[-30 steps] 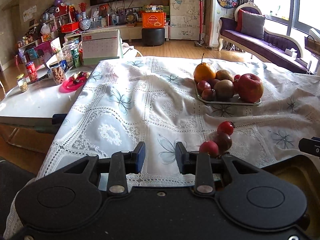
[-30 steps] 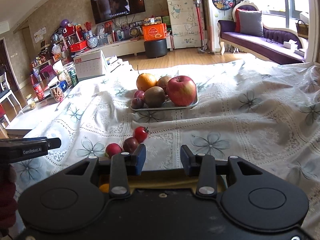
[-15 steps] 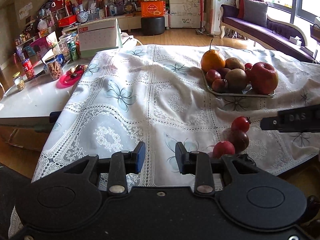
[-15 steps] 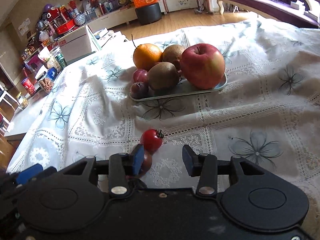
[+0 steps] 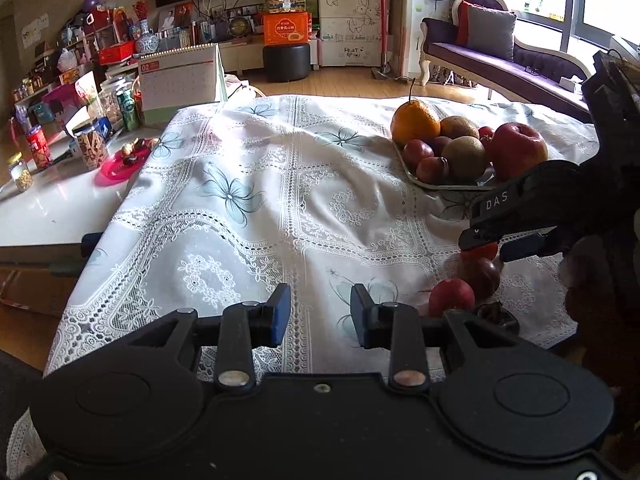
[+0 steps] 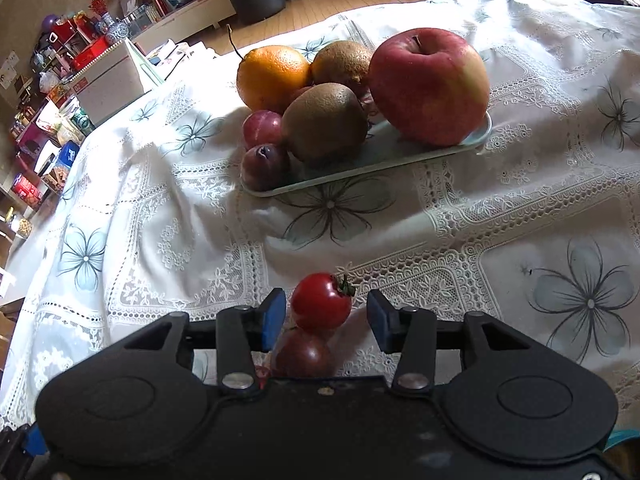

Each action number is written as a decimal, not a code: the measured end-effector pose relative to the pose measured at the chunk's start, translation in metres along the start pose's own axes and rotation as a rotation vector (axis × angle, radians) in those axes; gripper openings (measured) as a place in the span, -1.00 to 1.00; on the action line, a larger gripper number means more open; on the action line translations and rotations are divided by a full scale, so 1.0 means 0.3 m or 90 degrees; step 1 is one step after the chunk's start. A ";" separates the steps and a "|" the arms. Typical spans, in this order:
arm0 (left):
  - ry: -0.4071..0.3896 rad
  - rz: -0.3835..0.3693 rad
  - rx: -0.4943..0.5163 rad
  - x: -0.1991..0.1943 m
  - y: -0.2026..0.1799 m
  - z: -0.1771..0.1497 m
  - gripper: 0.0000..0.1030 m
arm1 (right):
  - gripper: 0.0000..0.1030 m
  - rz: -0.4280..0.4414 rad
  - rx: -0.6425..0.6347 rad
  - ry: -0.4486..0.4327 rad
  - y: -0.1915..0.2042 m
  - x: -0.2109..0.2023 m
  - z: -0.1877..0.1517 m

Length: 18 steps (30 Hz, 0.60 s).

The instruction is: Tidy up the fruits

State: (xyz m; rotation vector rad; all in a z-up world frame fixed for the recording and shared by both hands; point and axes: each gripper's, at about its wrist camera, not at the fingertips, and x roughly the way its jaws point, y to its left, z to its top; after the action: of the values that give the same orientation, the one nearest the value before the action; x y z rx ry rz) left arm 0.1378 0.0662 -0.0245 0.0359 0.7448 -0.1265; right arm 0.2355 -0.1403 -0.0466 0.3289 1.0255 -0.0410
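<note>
Here the right gripper (image 6: pixel 326 320) stands wide, its pads either side of the cherry tomato (image 6: pixel 321 301) on the tablecloth (image 6: pixel 440 240) — not yet touching. A dark plum (image 6: pixel 302 354) sits just behind and below the tomato; close gently, ahead of it, so only the tomato is caught. The tray (image 6: pixel 400 160) of fruit lies straight ahead. The left gripper (image 5: pixel 316 314) hangs open, empty.

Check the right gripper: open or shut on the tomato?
Open. In the right wrist view the right gripper straddles the tomato, with a gap showing on each side.
</note>
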 end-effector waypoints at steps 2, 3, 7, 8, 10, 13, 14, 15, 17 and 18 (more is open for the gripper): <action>-0.003 -0.015 -0.020 -0.001 0.017 0.004 -0.20 | -0.07 -0.009 -0.004 0.000 0.006 0.014 0.003; -0.006 -0.019 -0.025 -0.003 0.022 0.003 -0.20 | -0.07 -0.014 -0.007 -0.003 0.010 0.018 0.004; -0.008 -0.034 -0.033 0.005 0.027 -0.010 -0.20 | -0.31 -0.023 -0.048 -0.011 0.038 0.019 -0.003; -0.008 -0.037 -0.036 0.007 0.029 -0.012 -0.20 | -0.32 -0.025 -0.058 -0.013 0.043 0.017 -0.006; -0.005 -0.045 -0.043 0.014 0.034 -0.012 -0.20 | -0.32 -0.029 -0.063 -0.022 0.046 0.008 -0.011; 0.004 -0.048 -0.057 0.025 0.046 -0.012 -0.20 | -0.32 -0.036 -0.075 -0.040 0.045 -0.013 -0.017; 0.007 -0.051 -0.059 0.028 0.048 -0.013 -0.20 | -0.32 -0.039 -0.077 -0.048 0.042 -0.023 -0.018; 0.008 -0.053 -0.061 0.030 0.051 -0.013 -0.20 | -0.32 -0.039 -0.078 -0.055 0.038 -0.035 -0.017; 0.009 -0.057 -0.066 0.031 0.054 -0.015 -0.20 | -0.32 -0.032 -0.078 -0.065 0.026 -0.070 -0.014; 0.009 -0.057 -0.067 0.033 0.055 -0.015 -0.20 | -0.32 -0.025 -0.077 -0.071 0.017 -0.091 -0.012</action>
State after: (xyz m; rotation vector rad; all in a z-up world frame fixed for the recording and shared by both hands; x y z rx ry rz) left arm 0.1441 0.0818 -0.0347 -0.0975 0.7671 -0.1728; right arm 0.2192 -0.1375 -0.0240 0.1950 0.9199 -0.0318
